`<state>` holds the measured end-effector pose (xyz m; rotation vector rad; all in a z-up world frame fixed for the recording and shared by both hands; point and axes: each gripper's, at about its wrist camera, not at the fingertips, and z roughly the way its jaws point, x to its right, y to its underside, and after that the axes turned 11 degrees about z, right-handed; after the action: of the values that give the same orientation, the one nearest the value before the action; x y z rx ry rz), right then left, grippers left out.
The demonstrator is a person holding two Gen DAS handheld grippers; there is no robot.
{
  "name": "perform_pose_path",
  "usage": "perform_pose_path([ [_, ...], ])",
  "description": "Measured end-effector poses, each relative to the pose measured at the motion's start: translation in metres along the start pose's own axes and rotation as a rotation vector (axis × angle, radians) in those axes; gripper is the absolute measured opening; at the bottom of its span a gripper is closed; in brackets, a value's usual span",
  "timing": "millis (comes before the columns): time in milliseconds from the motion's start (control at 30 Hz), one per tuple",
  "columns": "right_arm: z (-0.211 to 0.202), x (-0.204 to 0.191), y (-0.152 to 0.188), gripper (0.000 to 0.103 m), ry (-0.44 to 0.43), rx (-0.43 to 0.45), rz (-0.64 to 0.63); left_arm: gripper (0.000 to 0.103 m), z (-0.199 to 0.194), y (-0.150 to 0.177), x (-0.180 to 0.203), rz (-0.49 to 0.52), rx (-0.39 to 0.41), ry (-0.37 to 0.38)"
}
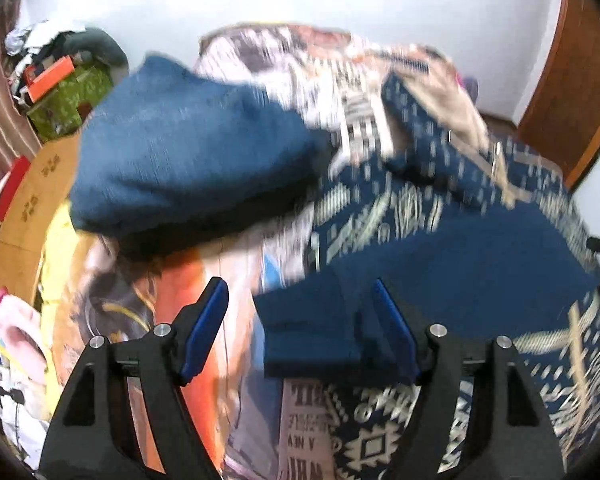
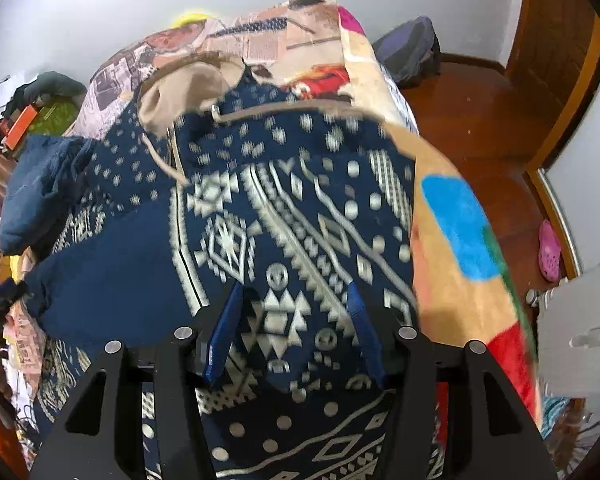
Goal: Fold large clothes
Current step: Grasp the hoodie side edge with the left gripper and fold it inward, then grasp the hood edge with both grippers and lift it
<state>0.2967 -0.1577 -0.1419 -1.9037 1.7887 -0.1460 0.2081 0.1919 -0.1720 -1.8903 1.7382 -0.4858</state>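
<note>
White walls and a wooden floor [image 2: 480, 128] frame your bed, draped in a printed blanket [image 2: 452, 208]. Your navy patterned hoodie [image 2: 300, 208] lies spread across it for folding. Right gripper [image 2: 296, 334] pinches a raised fold; left gripper [image 1: 300, 330], jaws spread, holds nothing beside the plain sleeve [image 1: 308, 332].

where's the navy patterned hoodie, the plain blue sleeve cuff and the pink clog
navy hoodie with cream geometric pattern [image 2: 300, 216], right wrist view, on its patterned front
plain navy blue sleeve cuff [image 1: 308, 336], left wrist view, on the cuff end
pink rubber clog [image 2: 549, 250], right wrist view, on its top
</note>
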Motion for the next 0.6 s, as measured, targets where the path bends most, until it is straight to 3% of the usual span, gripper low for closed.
perform_pose_path([
  [367,-0.048,-0.046,-0.06,0.051,-0.068,0.202,-0.109,0.078,-0.028,-0.101,0.013,0.056,0.191,0.026],
  [600,-0.038,-0.078,-0.095,0.051,-0.073,0.259,-0.183,0.081,-0.012,-0.152,0.048,0.143,0.239,0.043],
])
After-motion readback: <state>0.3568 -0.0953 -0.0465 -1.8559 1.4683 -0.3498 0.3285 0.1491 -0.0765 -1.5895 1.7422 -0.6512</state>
